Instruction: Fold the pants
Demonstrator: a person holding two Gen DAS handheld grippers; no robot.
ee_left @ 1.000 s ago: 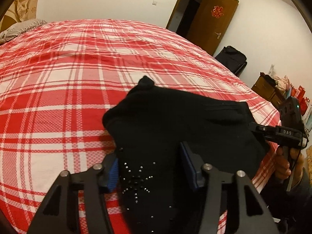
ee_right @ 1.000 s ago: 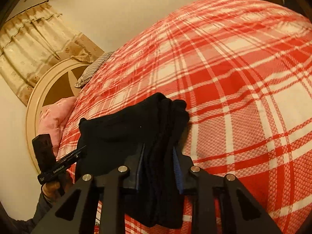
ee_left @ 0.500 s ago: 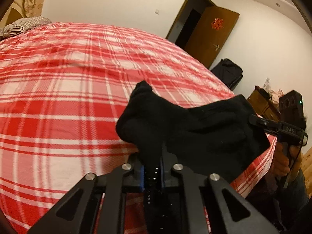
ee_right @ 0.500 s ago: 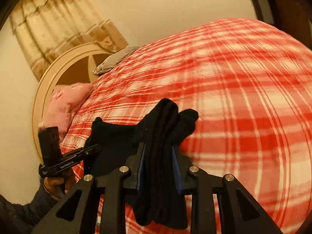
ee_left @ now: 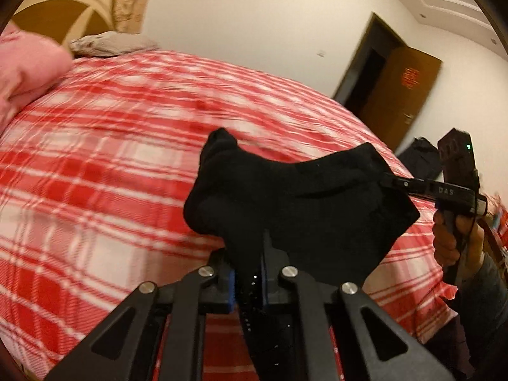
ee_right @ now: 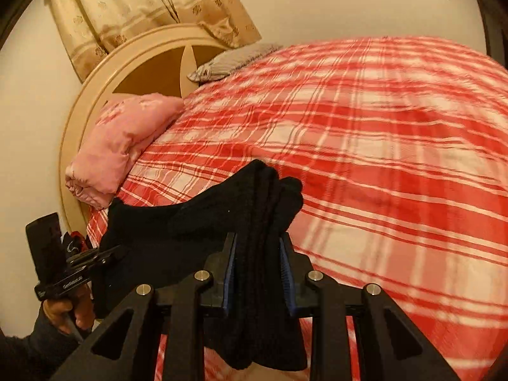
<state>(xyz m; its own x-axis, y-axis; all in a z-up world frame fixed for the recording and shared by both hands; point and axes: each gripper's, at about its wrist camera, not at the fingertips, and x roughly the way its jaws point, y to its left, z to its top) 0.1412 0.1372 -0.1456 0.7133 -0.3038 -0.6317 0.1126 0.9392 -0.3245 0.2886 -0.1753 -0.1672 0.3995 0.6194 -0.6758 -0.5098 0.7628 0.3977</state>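
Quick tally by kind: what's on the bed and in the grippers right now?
Black pants: 1, held off the plaid bedspread
Grippers: 2, left gripper and right gripper, both shut on the pants
Pink quilt: 1
Grey pillow: 1
Total: 5

We see a broad stretch of the red plaid bed (ee_right: 397, 165) lying bare ahead of both grippers, open for a pass. At the head end the pink pillow (ee_right: 123, 146), the grey pillow (ee_right: 228, 63) and the round headboard (ee_right: 104, 85) close it off. The black pants (ee_left: 301, 197) hang between the grippers, filling that gap. Past the far corner stands a dark bag (ee_left: 419, 155) beside the open door (ee_left: 400, 89).
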